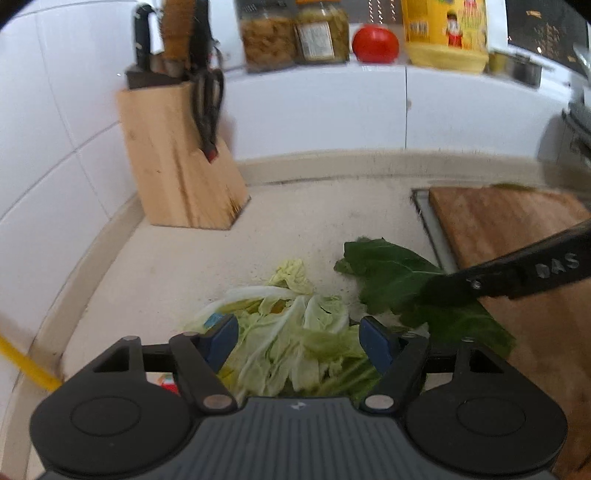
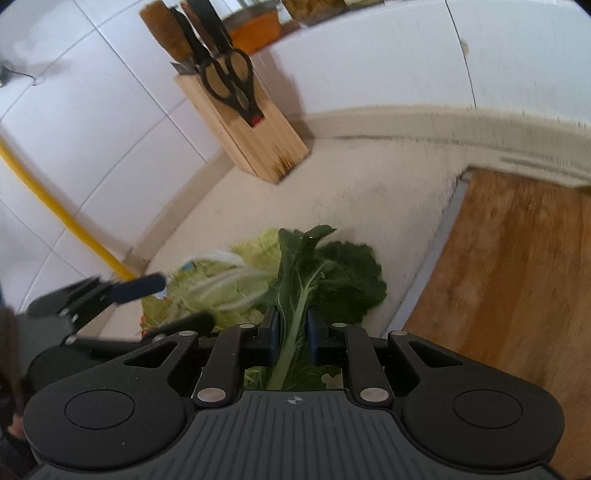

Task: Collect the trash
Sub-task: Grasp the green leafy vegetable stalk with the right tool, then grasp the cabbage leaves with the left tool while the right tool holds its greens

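Note:
A pile of pale green cabbage leaves (image 1: 291, 343) lies on the beige counter (image 1: 177, 266). My left gripper (image 1: 299, 339) straddles the pile, its blue pads standing wide on either side, open. In the right wrist view the same left gripper (image 2: 166, 302) reaches in from the left around the cabbage leaves (image 2: 218, 288). A dark green leaf (image 2: 332, 273) with a pale stalk lies beside the pile. My right gripper (image 2: 292, 332) is shut on its stalk. One finger of the right gripper (image 1: 480, 282) crosses the dark green leaf (image 1: 388, 269).
A wooden knife block (image 1: 177, 155) with scissors stands at the back left. A wooden cutting board (image 1: 517, 229) covers the right side. Jars, a tomato (image 1: 375, 43) and a yellow bag (image 1: 443, 33) sit on the ledge behind. A yellow pipe (image 2: 55, 206) runs along the left wall.

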Available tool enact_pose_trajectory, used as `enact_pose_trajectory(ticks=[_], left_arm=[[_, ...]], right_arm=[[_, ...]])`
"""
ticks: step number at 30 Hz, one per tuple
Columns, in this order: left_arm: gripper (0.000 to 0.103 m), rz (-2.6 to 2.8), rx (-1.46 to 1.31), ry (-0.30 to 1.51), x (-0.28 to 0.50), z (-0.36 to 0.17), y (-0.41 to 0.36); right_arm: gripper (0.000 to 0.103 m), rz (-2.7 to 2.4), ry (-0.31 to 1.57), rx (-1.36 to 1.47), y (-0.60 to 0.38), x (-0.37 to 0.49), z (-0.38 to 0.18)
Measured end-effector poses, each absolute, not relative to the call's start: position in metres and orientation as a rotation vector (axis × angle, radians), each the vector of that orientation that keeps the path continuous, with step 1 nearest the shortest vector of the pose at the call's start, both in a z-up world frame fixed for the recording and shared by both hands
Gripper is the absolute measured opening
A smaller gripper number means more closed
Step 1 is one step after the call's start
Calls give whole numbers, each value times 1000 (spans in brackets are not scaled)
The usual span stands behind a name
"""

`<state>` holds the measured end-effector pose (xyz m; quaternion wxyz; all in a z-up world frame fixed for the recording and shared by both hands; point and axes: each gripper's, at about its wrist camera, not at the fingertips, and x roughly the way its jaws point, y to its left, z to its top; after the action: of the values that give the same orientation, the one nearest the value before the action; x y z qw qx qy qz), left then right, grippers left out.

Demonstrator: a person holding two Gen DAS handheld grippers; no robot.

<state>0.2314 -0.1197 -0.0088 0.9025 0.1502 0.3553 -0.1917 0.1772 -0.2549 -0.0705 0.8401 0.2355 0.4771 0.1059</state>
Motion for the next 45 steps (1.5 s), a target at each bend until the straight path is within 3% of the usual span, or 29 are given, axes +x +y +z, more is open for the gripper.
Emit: enact_pose_trajectory(ticks=[1,5,8,10,12,14,15,21,45], left_arm=[[58,-399,323,740,236,-12,-121],[54,-413,378,747,245,-20,-127],[44,-426,414,746,245,-20,-130],[23,-443,403,762,248,-17,-129],[7,-458,375,783,249,-12,-127],[6,-443,365,788,248,-8,-126],[6,-448,361,786,245,-5,-125],[5,-471,327,801,228,9,-112],[5,-339,-11,634,167,89,-31]], right_arm=[[22,222,1010,503,-255,176,-73],[29,208,1029,493,-255,177,-82],[37,208,1045,496,-253,179,-89],[41,209,1054,496,-252,181,-93],[41,211,1052,495,-251,184,-94],[38,206,1044,492,-251,185,-94],[30,210,1045,495,-251,186,-94],[22,235,1028,528,-254,180,-90],[21,328,864,672,-265,156,-28]])
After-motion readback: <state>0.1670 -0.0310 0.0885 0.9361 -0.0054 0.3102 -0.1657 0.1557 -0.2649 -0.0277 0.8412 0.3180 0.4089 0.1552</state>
